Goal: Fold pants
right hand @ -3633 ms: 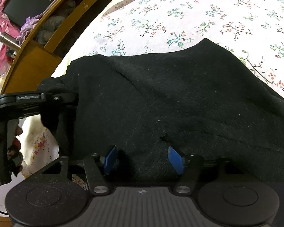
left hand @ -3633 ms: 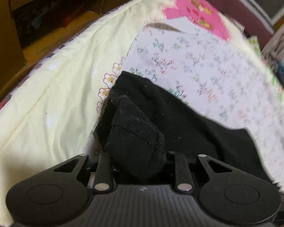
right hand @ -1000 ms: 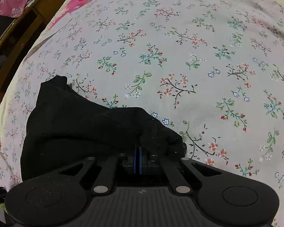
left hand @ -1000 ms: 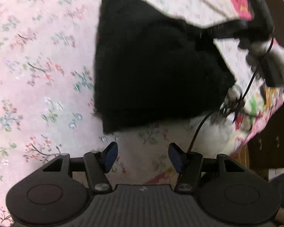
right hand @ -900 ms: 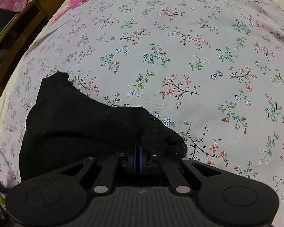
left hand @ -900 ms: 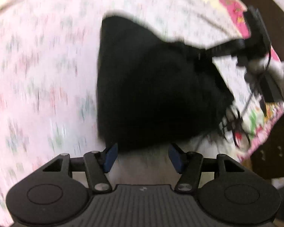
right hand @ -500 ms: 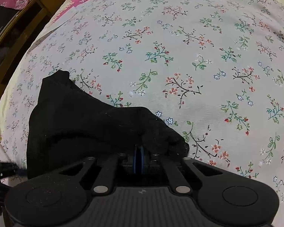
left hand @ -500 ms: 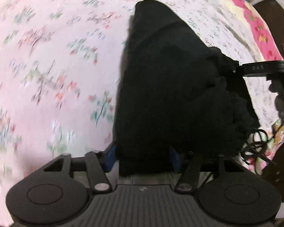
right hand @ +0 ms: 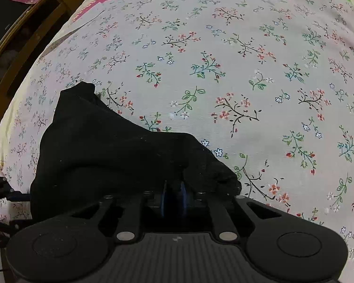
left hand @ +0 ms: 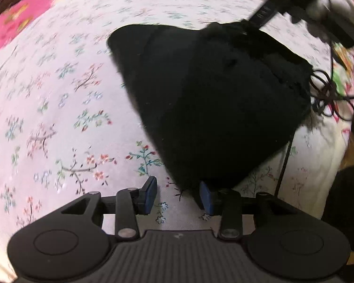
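On the bed [right hand: 247,47], covered with a floral sheet [left hand: 59,108], black pants [left hand: 212,99] lie bunched into a compact folded bundle. Left wrist view: bundle is roughly wedge-shaped, long axis running from the near edge by the left gripper up and away toward the far rounded corner at upper left; its wide side faces right. Fabric is plain matte black, fuzzy, soft creases, one layer edge visible along the top. Slight motion blur in this view. Right wrist view: same pants [right hand: 111,155] sit at lower left, rising to a small peak at the far end, a lumpy bunched corner at the near right.

Wooden furniture [right hand: 35,21] stands past the bed's left edge. Pink-patterned cloth [left hand: 14,21] shows at the sheet's far border. Black cables [left hand: 327,94] tangle just beside the pants' right side.

Right gripper [right hand: 173,195]: jaws clenched on the near bunched corner of the pants, blue pads almost together with fabric between. Left gripper [left hand: 178,197]: jaws released, spread apart, right pad touching or just under the pants' near edge, nothing held.
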The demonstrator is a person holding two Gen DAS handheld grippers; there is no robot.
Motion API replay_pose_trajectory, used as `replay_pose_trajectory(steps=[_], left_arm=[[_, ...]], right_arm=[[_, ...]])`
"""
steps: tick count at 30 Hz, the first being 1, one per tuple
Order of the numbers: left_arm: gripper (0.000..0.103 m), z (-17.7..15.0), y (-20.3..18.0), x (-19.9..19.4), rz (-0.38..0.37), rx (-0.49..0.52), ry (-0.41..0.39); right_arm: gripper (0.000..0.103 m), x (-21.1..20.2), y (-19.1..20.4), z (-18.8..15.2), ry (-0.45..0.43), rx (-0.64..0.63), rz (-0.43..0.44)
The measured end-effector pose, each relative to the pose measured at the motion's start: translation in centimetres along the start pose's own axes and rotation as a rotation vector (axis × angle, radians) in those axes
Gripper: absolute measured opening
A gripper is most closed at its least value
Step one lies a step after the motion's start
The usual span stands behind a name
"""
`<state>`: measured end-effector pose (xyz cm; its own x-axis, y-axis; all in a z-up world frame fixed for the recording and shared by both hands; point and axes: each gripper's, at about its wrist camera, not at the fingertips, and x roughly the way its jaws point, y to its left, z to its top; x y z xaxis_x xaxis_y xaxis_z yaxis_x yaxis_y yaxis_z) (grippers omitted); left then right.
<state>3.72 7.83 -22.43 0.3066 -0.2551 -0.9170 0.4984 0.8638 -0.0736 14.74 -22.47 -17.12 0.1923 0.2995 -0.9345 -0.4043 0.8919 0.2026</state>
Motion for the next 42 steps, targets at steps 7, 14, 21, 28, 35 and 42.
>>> replay_pose_trajectory(steps=[7,14,21,28,35,42], left_arm=[[0.04,-0.4,-0.3,0.8,0.028,0.05,-0.023],[0.019,0.0,-2.1,1.5,0.029,0.021,-0.021],[0.018,0.0,-1.3,1.7,0.037,-0.176,-0.036],[0.019,-1.3,-3.2,1.3,0.119,-0.142,-0.097],[0.01,-2.3,-5.6,0.8,-0.093,-0.109,0.008],[0.011,-3.0,-6.4,-2.1,0.014,-0.127,-0.039]], right_arm=[[0.042,0.5,2.8,-0.1,0.001,-0.066,-0.004],[0.042,0.4,3.0,0.0,-0.002,-0.056,-0.015],[0.047,0.6,3.3,0.0,-0.004,-0.059,-0.02],[0.049,0.7,3.4,0.2,0.009,-0.078,-0.016],[0.049,0.5,3.6,0.1,0.011,-0.092,-0.007],[0.043,0.2,3.6,0.0,0.011,-0.092,-0.005]])
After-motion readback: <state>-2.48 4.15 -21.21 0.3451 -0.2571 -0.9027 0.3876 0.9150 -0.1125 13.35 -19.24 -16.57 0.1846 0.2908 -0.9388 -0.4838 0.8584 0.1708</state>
